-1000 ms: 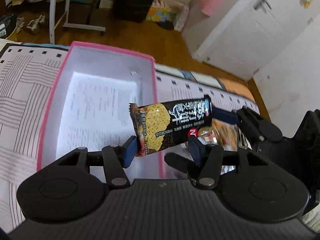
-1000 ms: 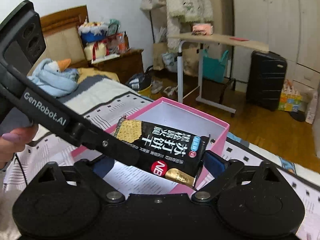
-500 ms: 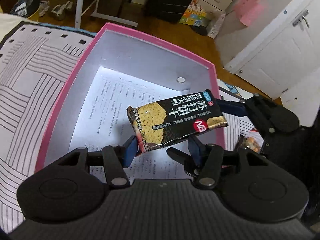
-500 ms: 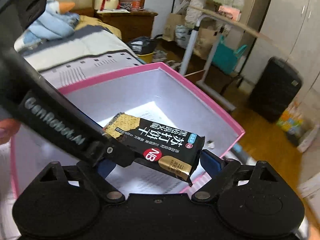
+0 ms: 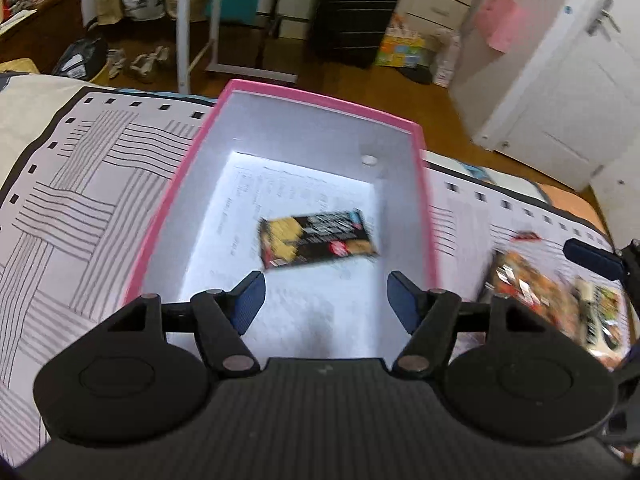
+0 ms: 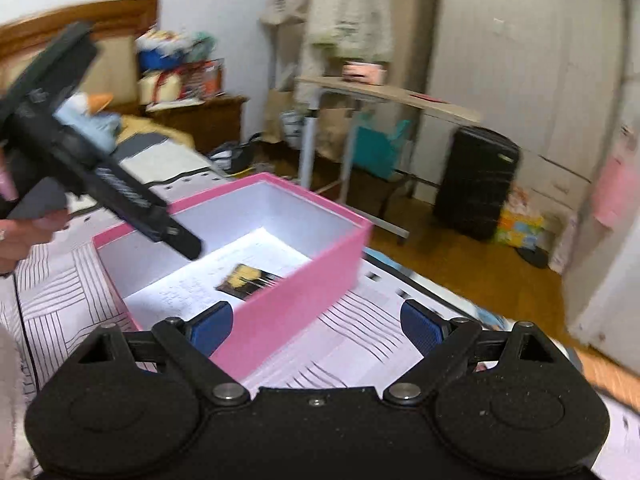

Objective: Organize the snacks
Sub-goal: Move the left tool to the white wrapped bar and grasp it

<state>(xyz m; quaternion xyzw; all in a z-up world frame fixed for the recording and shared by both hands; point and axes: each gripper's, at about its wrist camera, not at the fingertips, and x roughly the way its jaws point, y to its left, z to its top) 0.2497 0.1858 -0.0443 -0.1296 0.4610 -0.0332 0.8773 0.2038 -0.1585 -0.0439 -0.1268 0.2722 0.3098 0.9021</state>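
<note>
The black cracker packet (image 5: 318,240), clamped in the left gripper (image 5: 326,300) a second ago, now lies loose on the printed paper (image 5: 280,184) lining the pink box (image 5: 324,100). That gripper's jaws have just been opening and stand apart with nothing between them. The right gripper (image 6: 316,326), whose blue pads flanked the packet's far end, has swung away to the box's outer corner, over the bedspread (image 6: 360,344).

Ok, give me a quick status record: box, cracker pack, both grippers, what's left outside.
box: pink box open on the bedspread, paper sheet on its floor
cracker pack: black pack lies flat inside the box, touching neither gripper
left gripper: above the box, jaws have just been opening, nothing between them
right gripper: open, empty, over the box's near corner
outside: blurred snack packs on the bedspread right of the box
</note>
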